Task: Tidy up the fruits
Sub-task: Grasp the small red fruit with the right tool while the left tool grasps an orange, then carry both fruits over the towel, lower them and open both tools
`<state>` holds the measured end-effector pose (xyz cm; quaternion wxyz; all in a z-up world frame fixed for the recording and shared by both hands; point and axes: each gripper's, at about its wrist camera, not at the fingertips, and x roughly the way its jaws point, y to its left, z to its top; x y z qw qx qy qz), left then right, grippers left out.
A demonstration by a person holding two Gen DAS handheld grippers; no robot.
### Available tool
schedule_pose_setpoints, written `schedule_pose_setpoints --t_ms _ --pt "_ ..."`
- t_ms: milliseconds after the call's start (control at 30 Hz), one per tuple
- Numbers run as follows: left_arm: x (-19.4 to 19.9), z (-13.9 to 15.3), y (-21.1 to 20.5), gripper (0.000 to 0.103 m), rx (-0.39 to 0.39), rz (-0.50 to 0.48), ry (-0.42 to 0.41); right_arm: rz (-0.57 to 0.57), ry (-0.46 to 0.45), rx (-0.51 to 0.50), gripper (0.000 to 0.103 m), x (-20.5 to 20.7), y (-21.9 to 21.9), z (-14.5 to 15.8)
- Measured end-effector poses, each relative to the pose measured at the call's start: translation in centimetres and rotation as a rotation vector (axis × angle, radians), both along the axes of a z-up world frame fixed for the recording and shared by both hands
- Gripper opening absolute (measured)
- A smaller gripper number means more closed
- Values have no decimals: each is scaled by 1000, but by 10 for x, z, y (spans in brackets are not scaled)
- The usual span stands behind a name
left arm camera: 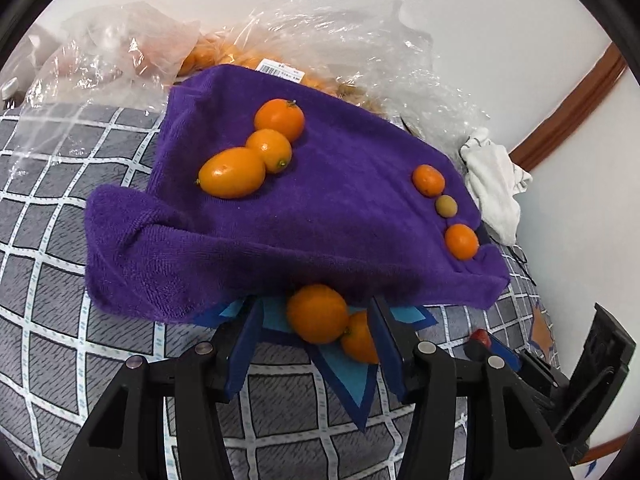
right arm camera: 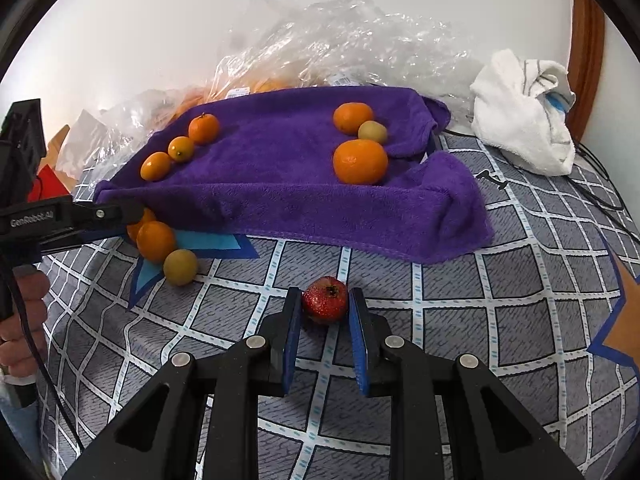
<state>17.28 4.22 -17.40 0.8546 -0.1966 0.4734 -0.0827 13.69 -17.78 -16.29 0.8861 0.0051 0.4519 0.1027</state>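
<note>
Sorting was mid-way: the purple towel (right arm camera: 280,168) on the checked bedspread (right arm camera: 480,320) already carried two groups, three kumquats (left arm camera: 256,152) in a touching row on its left side and, along the right edge, two small oranges (left arm camera: 462,242) with a greenish fruit (left arm camera: 446,205) between them. The right gripper (right arm camera: 325,304) pointed down at the bed with its jaws pressed in on the red fruit (right arm camera: 325,299), both blue pads against its sides, the fruit resting on the bedspread just in front of the towel. The left gripper (left arm camera: 316,320) stood part-spread at the towel's near edge, an orange (left arm camera: 317,314) between its pads; I judged it not gripped yet, since a gap showed on the left pad's side (the right side is hard to read). A second orange (left arm camera: 362,340) touched the first, tucked behind and beside it, and the right view showed a pale green fruit (right arm camera: 181,267) lying just by that pair. Step in hand, as I read it: right picking the red fruit, left lining up on the front orange. Next move called for lifting the red fruit onto a bare patch of towel apart from the citrus, and for the left to close on one orange only, without nudging its neighbour away.
</note>
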Motion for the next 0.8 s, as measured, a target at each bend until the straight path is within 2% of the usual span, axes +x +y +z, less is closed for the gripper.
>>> schedule_pose_setpoints --t_ms 67,100,133,400,467,667,800 --pt "2 -2 1 45 -18 2 1 6 1 17 23 0 -1 -1" --pt "3 -2 2 36 -25 -4 1 7 3 23 23 1 -2 -1" --pt "3 -3 2 32 -25 -10 -1 6 5 29 23 1 -3 -2" --pt "-2 6 8 32 -3 7 -21 4 4 41 23 1 -4 -2" --pt "-4 11 9 32 25 11 -13 -1 -6 41 23 0 -5 -1" --pt "-19 33 19 32 62 6 -52 -19 -13 5 23 -4 -3 3" --pt "-25 51 29 32 78 20 -89 -9 -46 7 23 -8 1 21"
